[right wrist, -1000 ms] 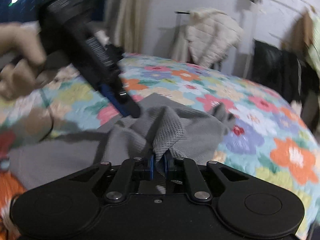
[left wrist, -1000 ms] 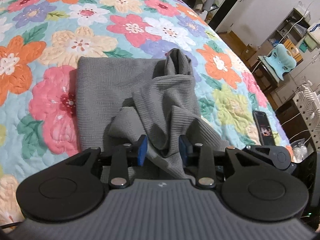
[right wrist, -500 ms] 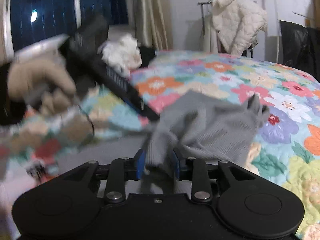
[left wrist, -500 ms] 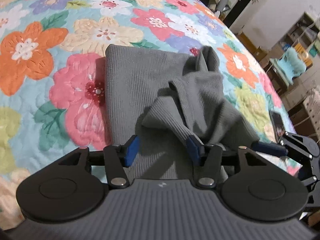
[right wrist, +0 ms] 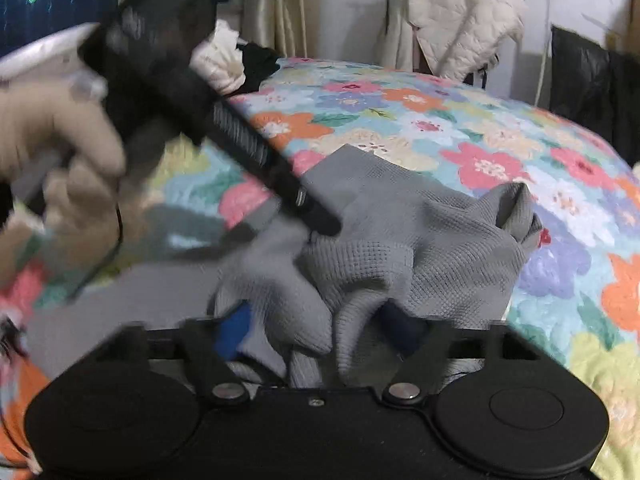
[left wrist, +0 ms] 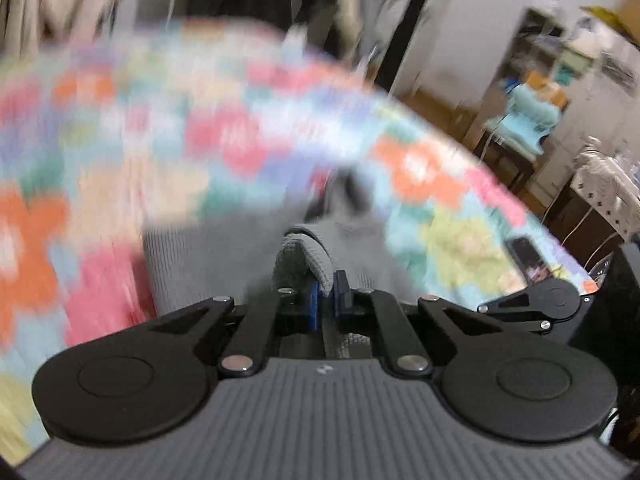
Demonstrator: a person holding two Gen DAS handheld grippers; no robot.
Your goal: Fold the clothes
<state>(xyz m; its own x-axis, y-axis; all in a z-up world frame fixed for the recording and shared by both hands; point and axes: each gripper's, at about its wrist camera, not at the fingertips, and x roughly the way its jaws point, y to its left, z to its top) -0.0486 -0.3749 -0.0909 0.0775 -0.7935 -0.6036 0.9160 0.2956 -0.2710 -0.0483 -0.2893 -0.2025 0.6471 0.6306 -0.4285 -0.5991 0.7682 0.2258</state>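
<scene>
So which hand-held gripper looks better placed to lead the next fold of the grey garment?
Probably left. The left hand-held gripper is pinched on a fold of the grey garment; the right hand-held gripper is closing, cloth between jaws that look apart.

Your left gripper [left wrist: 327, 294] has its blue pads pinched together on a raised fold of the grey waffle-knit garment [left wrist: 304, 252], with cloth showing between them and behind them too. The rest of that garment lies spread on the flowered quilt [left wrist: 120, 152] of the bed, which is badly blurred in your view. At the right edge you can see part of your right gripper [left wrist: 536, 306], a dark phone [left wrist: 524, 252] lying on the quilt near it, and a pale blue cushion [left wrist: 528, 118] on a chair beyond the bed.
</scene>
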